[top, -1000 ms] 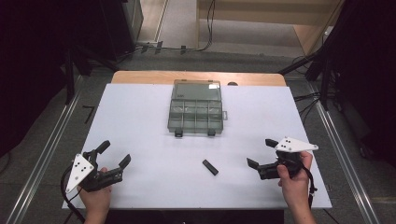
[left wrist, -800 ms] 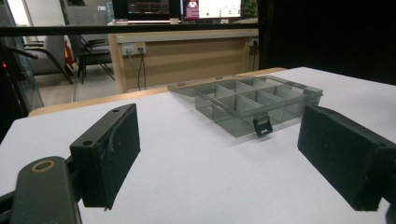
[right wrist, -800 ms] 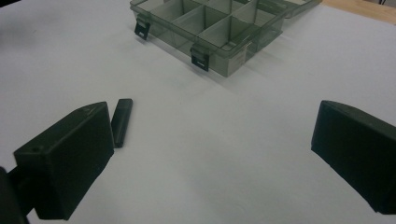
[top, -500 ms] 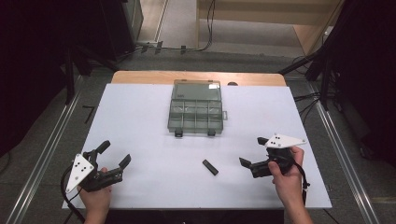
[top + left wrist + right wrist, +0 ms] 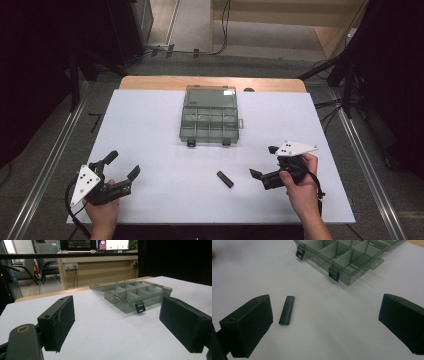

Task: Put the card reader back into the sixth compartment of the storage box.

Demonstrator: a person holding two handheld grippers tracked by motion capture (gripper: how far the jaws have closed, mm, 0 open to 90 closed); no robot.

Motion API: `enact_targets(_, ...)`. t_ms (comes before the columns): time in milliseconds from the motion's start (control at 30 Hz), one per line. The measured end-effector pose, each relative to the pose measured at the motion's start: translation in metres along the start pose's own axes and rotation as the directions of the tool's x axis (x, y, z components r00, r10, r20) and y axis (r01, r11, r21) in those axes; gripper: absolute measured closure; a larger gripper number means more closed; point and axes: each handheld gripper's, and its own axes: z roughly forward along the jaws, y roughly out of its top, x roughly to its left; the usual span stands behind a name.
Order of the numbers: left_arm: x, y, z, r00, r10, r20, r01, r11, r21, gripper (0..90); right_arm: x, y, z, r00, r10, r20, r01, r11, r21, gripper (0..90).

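Note:
A small flat black stick lies on the white table, in front of a smoky clear compartment box whose lid is open. My right gripper is open, just right of the stick and apart from it. In the right gripper view the stick lies beside the left jaw, with the box beyond and the gripper empty. My left gripper stands open and empty at the near left corner. Through its wide jaws, the left gripper view looks at the box.
The white table top ends in a wooden strip at the far side. Metal rails run along the floor on both sides. The box has two black latches on its near wall.
My right gripper has moved left across the table, closer to the black stick, still open. The left gripper has stayed where it was.

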Motion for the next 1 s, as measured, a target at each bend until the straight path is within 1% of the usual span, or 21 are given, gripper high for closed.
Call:
enact_targets(267,0.000,0.000,0.000,1.0000,-0.001,0.000,0.001,1.0000,-0.002,13.2,0.005,0.006,0.008,0.9997,-0.015,-0.020,0.016,0.999,0.030,0.0)
enact_targets(600,0.000,0.000,0.000,1.0000,0.000,0.000,0.000,1.0000,-0.003,13.2,0.010,0.010,0.016,0.9989,-0.020,-0.042,0.022,0.998,0.057,0.0)
enact_targets(700,0.000,0.000,0.000,1.0000,0.000,0.001,0.000,1.0000,-0.002,13.2,0.013,0.012,0.020,0.9982,-0.026,-0.055,0.029,0.997,0.069,0.0)
enact_targets(767,0.000,0.000,0.000,1.0000,0.001,0.000,-0.001,1.0000,-0.002,13.2,0.013,0.012,0.021,0.9983,-0.026,-0.053,0.030,0.997,0.075,0.0)
enact_targets(833,0.000,0.000,0.000,1.0000,0.001,0.000,-0.001,1.0000,-0.002,13.2,0.014,0.013,0.023,0.9977,-0.034,-0.060,0.038,0.996,0.083,0.0)
enact_targets(1000,0.000,0.000,0.000,1.0000,0.001,0.001,-0.001,1.0000,-0.002,13.2,0.017,0.014,0.026,0.9974,-0.030,-0.066,0.036,0.995,0.097,0.0)
